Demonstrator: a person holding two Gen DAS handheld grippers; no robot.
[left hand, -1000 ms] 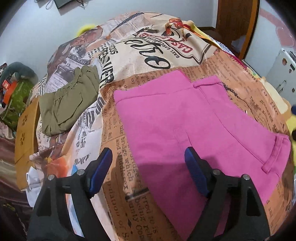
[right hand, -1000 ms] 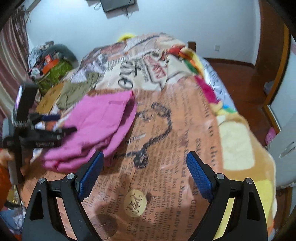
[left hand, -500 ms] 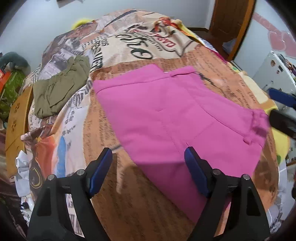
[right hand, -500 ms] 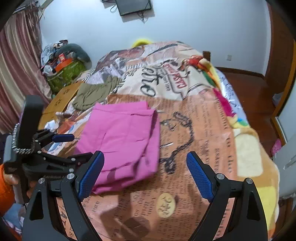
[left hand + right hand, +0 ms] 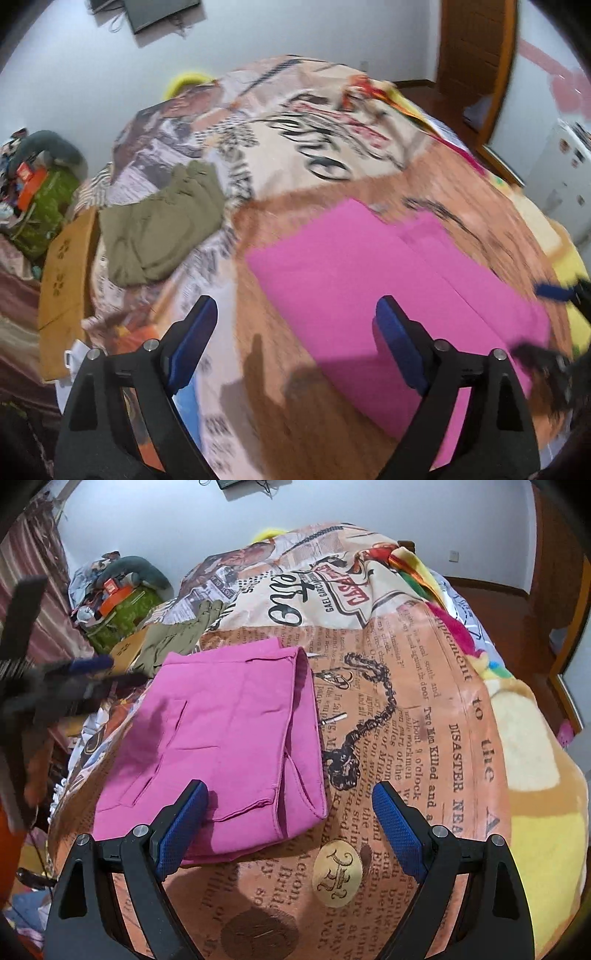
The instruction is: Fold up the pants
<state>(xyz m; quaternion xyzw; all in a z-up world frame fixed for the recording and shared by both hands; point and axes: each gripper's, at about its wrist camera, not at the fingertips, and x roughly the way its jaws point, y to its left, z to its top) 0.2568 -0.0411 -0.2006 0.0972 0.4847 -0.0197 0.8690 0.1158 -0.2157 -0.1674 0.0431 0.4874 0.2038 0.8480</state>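
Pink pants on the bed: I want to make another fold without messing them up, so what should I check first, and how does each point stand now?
1. Pink pants lie flat, already folded over: ok.
2. Left gripper empty, jaws opening, nothing between them: ok.
3. Right gripper open and empty: ok.
4. Green pants lie apart from the pink pants: ok.
5. Blanket beside the pants free of clutter: ok.
6. Edges lined up evenly: not ok, lower layers stick out along the right edge in the right wrist view.
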